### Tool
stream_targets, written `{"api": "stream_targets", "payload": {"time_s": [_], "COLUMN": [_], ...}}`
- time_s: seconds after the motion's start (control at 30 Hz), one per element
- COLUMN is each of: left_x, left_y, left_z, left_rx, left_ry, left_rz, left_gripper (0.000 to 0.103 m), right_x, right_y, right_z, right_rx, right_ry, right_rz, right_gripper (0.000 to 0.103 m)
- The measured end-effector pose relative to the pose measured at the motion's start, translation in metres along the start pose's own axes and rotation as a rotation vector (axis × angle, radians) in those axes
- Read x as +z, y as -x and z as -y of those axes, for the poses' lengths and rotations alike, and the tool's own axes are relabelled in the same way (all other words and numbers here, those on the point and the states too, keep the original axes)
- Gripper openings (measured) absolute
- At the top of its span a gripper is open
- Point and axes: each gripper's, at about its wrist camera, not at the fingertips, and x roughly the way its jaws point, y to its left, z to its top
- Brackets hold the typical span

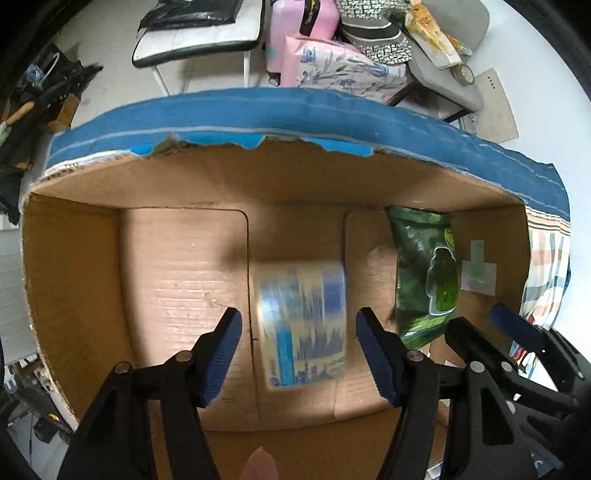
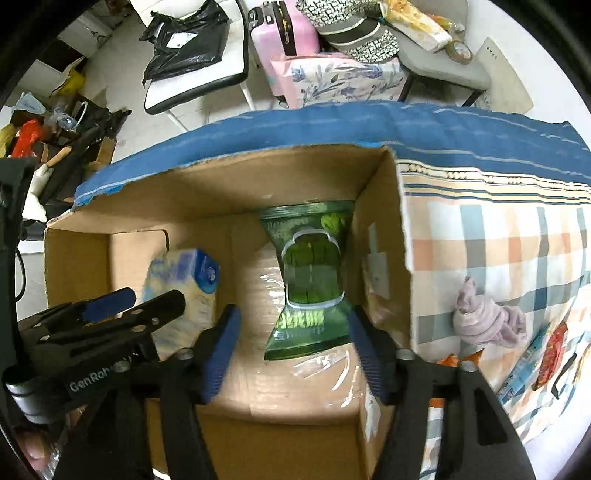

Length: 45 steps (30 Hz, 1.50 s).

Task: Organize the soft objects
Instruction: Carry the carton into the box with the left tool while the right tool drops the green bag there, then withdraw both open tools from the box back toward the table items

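An open cardboard box (image 1: 177, 266) sits on a checked cloth. A blue-and-white tissue pack (image 1: 303, 325), blurred, lies below my open left gripper (image 1: 299, 350), clear of its fingers. A green wipes pack (image 1: 424, 273) lies at the box's right side. In the right wrist view the green wipes pack (image 2: 310, 280) lies between the fingers of my open right gripper (image 2: 291, 350), not clamped. The tissue pack (image 2: 188, 284) is to its left, next to the left gripper (image 2: 110, 306). A rolled lilac sock (image 2: 487, 317) lies on the cloth outside the box.
The box's far flap (image 1: 295, 118) is blue. The checked cloth (image 2: 498, 251) holds orange and red packets (image 2: 554, 354) at the right. Behind stand a white chair (image 2: 199, 81), a pink suitcase (image 2: 284, 33) and a floral bag (image 2: 340, 77).
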Motion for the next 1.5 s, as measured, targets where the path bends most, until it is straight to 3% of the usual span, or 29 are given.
{"api": "stream_targets", "payload": {"time_s": [0.2, 0.27, 0.37, 0.5, 1.07, 1.37, 1.5], "left_x": [-0.011, -0.02, -0.029, -0.049, -0.165, -0.198, -0.202], "left_y": [0.01, 0.017, 0.027, 0.044, 0.12, 0.154, 0.164], "left_z": [-0.004, -0.008, -0.012, -0.02, -0.031, -0.001, 0.036], "left_rx": [0.01, 0.03, 0.047, 0.086, 0.137, 0.168, 0.141], "left_ry": [0.006, 0.018, 0.027, 0.035, 0.069, 0.067, 0.055], "left_rz": [0.034, 0.061, 0.104, 0.174, 0.384, 0.448, 0.462], "left_gripper": [0.076, 0.084, 0.095, 0.097, 0.101, 0.101, 0.101], "right_x": [-0.014, -0.022, -0.036, -0.057, -0.158, -0.188, -0.195], "right_y": [0.013, 0.016, 0.022, 0.032, 0.115, 0.148, 0.163], "right_z": [0.001, 0.0, -0.002, -0.005, -0.026, -0.006, 0.03], "right_rx": [-0.006, -0.008, -0.017, -0.004, -0.015, 0.071, 0.126], "right_ry": [0.017, 0.025, 0.045, 0.07, 0.152, 0.162, 0.117], "right_rz": [0.003, 0.006, 0.022, 0.033, 0.214, 0.253, 0.264], "right_gripper": [0.076, 0.078, 0.095, 0.103, 0.103, 0.103, 0.103]}}
